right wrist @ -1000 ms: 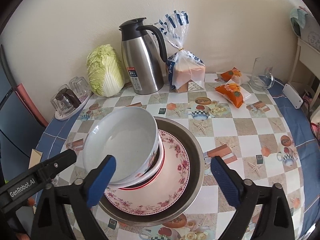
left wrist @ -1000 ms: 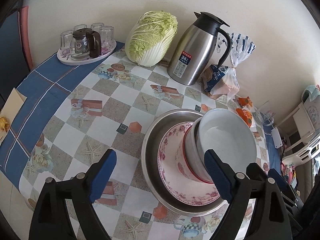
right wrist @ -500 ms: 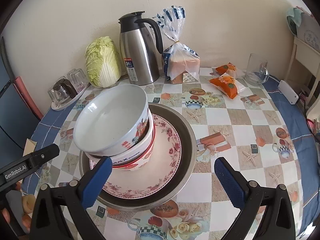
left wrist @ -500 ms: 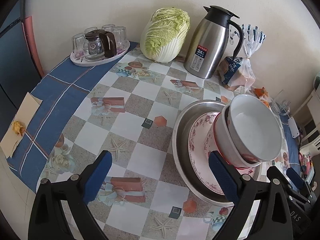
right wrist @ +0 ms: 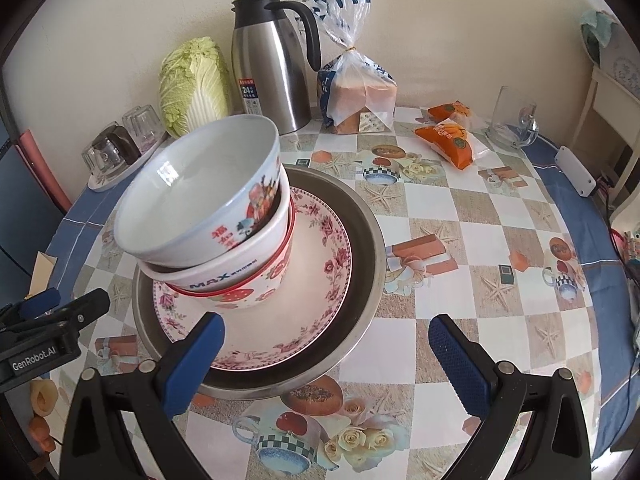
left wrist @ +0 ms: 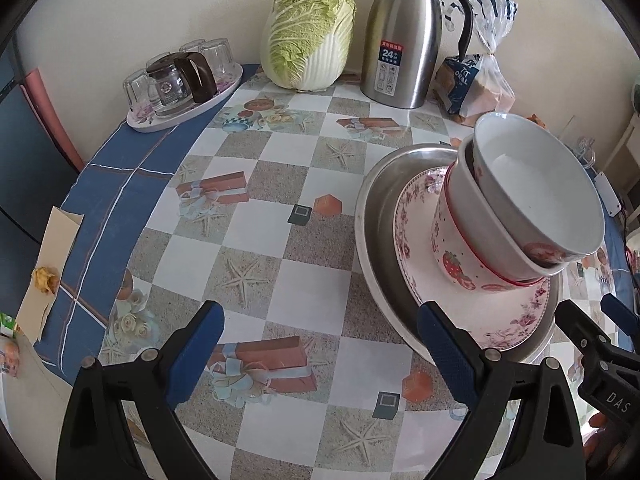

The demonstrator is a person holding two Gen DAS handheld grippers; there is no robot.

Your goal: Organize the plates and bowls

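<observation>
A steel basin [left wrist: 372, 216] stands on the checked tablecloth and holds a floral plate [left wrist: 516, 320]. On the plate three nested bowls lean to one side: a strawberry bowl [left wrist: 452, 256] at the bottom, a white bowl [right wrist: 240, 272] marked MAX in the middle, and a white picture bowl [right wrist: 192, 200] on top. My left gripper [left wrist: 318, 320] is open over bare cloth, left of the basin, with its right finger in front of the basin's rim. The right gripper [right wrist: 326, 332] is open, nothing between its fingers, over the near rim of the basin [right wrist: 368, 248].
Along the wall stand a cabbage [left wrist: 308, 36], a steel thermos jug [left wrist: 404, 40] and a bagged loaf [right wrist: 356, 96]. A tray of glasses with a small pot [left wrist: 180, 80] is at the back left. Orange snack packets [right wrist: 448, 140] and a glass mug [right wrist: 512, 124] lie at the right.
Both grippers have sunk toward the table, so the stack looms larger. The left view has rolled and the stack now sits further right in it.
</observation>
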